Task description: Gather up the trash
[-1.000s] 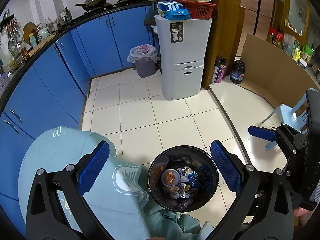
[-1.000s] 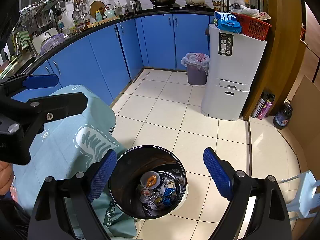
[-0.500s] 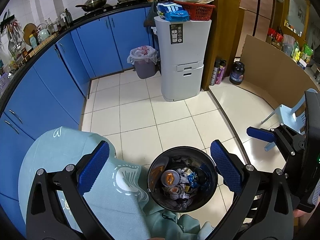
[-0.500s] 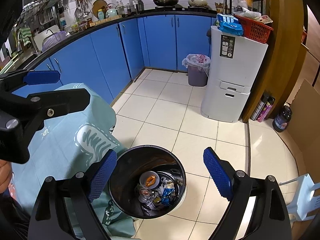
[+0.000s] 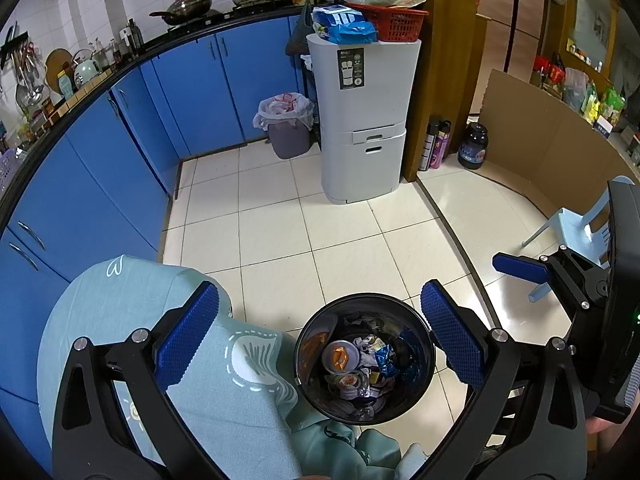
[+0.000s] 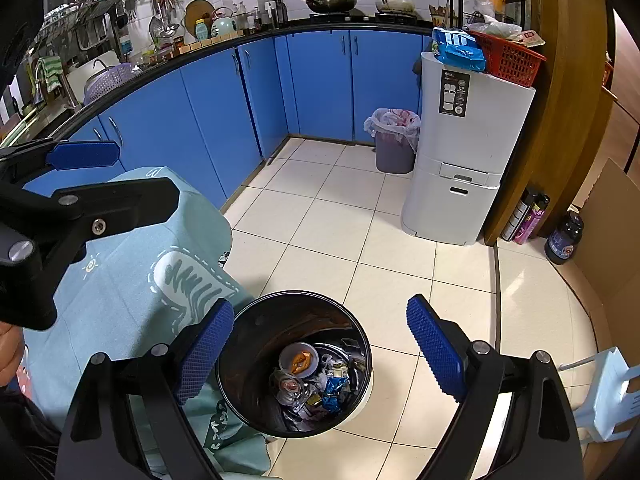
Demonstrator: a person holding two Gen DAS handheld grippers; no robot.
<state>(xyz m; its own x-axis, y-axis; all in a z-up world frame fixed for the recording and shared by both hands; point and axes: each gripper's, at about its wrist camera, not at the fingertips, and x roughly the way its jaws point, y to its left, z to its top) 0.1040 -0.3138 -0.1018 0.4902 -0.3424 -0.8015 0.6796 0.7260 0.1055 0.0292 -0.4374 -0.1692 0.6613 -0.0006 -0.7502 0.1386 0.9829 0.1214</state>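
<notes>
Nothing has moved since the earlier frames: both grippers hover where they were over the floor bin. Left gripper (image 5: 320, 338) has its jaws spread wide with nothing between the blue pads; right gripper (image 6: 320, 346) likewise stands wide open and empty. Black round trash bin (image 5: 365, 360) sits on the pale tiled floor (image 5: 280, 240), just beside a table draped in a light teal cloth (image 5: 132, 312). Inside the bin lies collected trash (image 5: 360, 364): crumpled wrappers, small cups, a blue foil packet. Farther off, a white tall cabinet (image 5: 362, 120) stands near a lined grey bin (image 5: 289, 126) by the blue cupboards (image 5: 100, 168).
</notes>
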